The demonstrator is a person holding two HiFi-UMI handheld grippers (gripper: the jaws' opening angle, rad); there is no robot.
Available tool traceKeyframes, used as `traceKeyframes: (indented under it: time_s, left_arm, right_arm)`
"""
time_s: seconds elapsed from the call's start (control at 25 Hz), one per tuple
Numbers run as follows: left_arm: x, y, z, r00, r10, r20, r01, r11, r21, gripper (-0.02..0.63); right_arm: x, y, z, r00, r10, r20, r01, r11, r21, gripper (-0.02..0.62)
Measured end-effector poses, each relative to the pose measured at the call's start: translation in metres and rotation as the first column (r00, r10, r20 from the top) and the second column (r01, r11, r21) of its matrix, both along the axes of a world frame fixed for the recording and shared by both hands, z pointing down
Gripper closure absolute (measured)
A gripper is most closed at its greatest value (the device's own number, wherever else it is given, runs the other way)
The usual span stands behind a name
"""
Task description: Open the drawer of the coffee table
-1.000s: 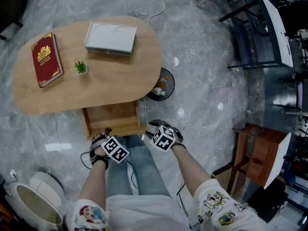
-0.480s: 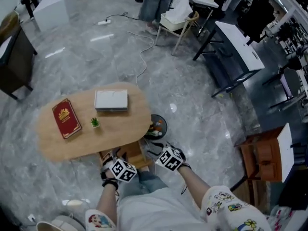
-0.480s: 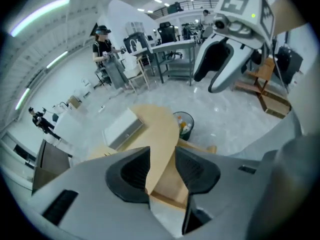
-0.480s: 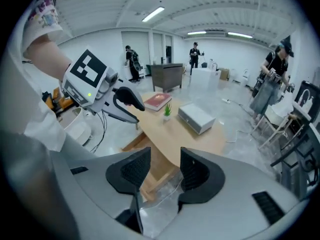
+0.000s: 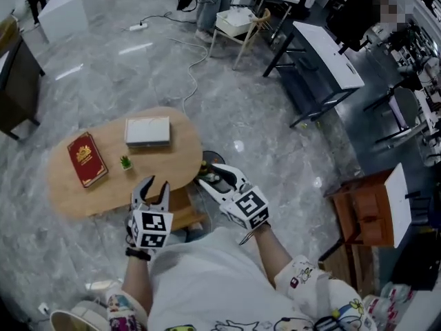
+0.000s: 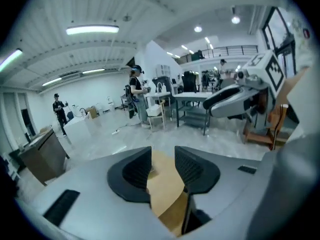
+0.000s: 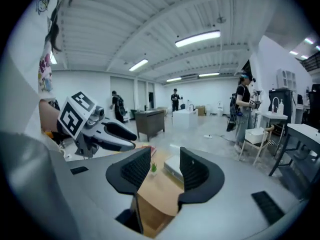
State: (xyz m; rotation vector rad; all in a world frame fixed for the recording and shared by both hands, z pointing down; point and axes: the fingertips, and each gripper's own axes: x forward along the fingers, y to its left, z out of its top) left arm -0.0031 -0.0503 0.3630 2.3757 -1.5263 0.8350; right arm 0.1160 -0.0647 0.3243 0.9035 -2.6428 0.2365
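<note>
A: The drawer (image 5: 185, 205) sits pulled out under the near edge of the coffee table (image 5: 169, 167). In the head view your left gripper (image 5: 153, 187) covers its left side, and your shirt (image 5: 207, 281) cuts off its front.

B: Agreed. Your right gripper view shows more: a slice of the drawer's open wooden inside, low in the gap of the right gripper (image 7: 165, 171). The rest of it is lost behind the gripper body.

A: Jaws, left: standing apart, pads on nothing. Only tabletop shows beyond the gap.

B: Right: the same, parted and holding nothing. The small plant (image 7: 153, 167) and the white box (image 7: 172, 166) show past them, well beyond the pads.

A: There is a dark round container (image 5: 215, 158) on the floor at the table's right end. Your right gripper hides most of it, so its contents can't be made out.

B: On the top are a red book (image 5: 87, 159), the plant beside it and the box further back, all apart from each other.

A: Round about: a cable (image 5: 189, 67) across the floor, a wooden cabinet (image 5: 365, 212) to your right, and a white bin (image 5: 69, 319) cut off at the lower left corner.

B: People (image 6: 135, 89) are standing far off, too small to detail
</note>
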Motion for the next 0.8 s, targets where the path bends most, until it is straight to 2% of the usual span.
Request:
traceKeyframes:
  time_s: [0.08, 0.2, 0.4, 0.48, 0.64, 0.8]
  left_arm:
    - [0.001, -0.001, -0.024, 0.997, -0.022, -0.076, 0.024, 0.999, 0.034, 0.465]
    - [0.0, 0.004, -0.049, 0.984, -0.034, -0.175, 0.045, 0.997, 0.063, 0.471]
    - [-0.002, 0.017, -0.066, 0.962, -0.012, -0.273, 0.036, 0.996, 0.082, 0.499]
    - [-0.008, 0.022, -0.07, 0.953, -0.027, -0.301, 0.058, 0.994, 0.096, 0.5]
    - [-0.017, 0.028, -0.073, 0.944, -0.055, -0.326, 0.094, 0.99, 0.105, 0.525]
    - [-0.026, 0.032, -0.079, 0.944, -0.078, -0.321, 0.12, 0.987, 0.112, 0.538]
  right_arm:
    - [-0.002, 0.0, -0.027, 0.997, 0.008, 0.074, -0.011, 0.999, 0.036, 0.434]
    - [-0.005, 0.003, -0.054, 0.99, 0.018, 0.14, -0.024, 0.999, 0.043, 0.434]
    - [-0.009, 0.009, -0.076, 0.974, 0.047, 0.222, -0.055, 0.998, 0.028, 0.436]
    - [-0.01, 0.013, -0.079, 0.968, 0.055, 0.246, -0.062, 0.998, 0.02, 0.437]
    - [-0.01, 0.02, -0.077, 0.976, 0.07, 0.208, -0.08, 0.996, 0.038, 0.519]
    - [-0.013, 0.029, -0.074, 0.978, 0.067, 0.197, -0.078, 0.996, 0.046, 0.563]
